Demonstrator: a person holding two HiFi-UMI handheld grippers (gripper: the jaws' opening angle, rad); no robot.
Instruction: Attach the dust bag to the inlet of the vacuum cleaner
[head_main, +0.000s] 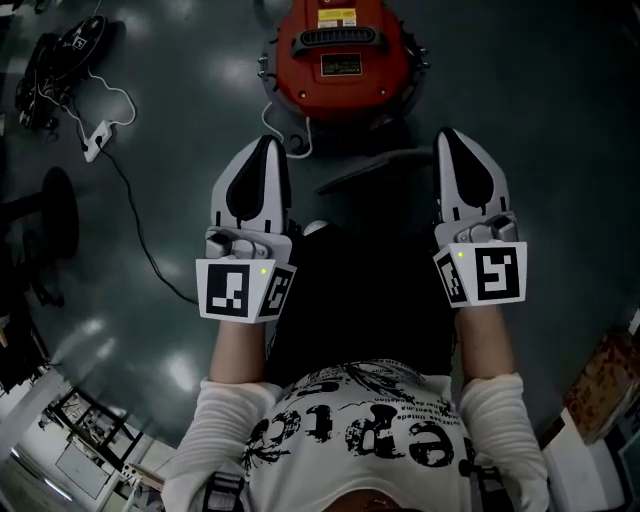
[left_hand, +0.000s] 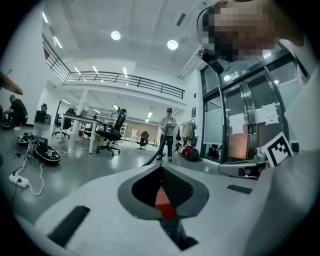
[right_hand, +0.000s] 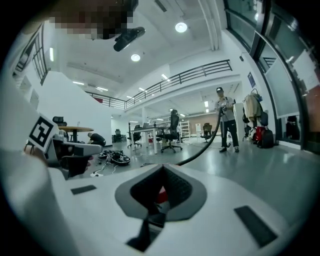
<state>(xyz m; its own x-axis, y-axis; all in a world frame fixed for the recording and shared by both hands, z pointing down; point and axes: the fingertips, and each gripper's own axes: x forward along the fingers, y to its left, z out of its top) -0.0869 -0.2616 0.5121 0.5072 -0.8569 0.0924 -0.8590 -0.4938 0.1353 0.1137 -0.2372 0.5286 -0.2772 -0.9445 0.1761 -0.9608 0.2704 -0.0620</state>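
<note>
My left tool (head_main: 266, 145) and right tool (head_main: 452, 137) are both closed on nothing, side by side; the red vacuum cleaner (head_main: 340, 55) sits on the floor ahead between them, slightly nearer the left; I see no dust bag.

Both grippers are held out in front of the body, side by side and well apart, each pointing towards 12 o'clock in the head view. The left gripper (head_main: 268, 142) sits at about 10 o'clock from that view's middle, the right gripper (head_main: 447, 134) at about 2 o'clock. Each one's jaws are pressed together with nothing between them. The left forearm (head_main: 238, 350) and right forearm (head_main: 485, 342) run back towards 6 o'clock into white sleeves (head_main: 225, 430)
</note>
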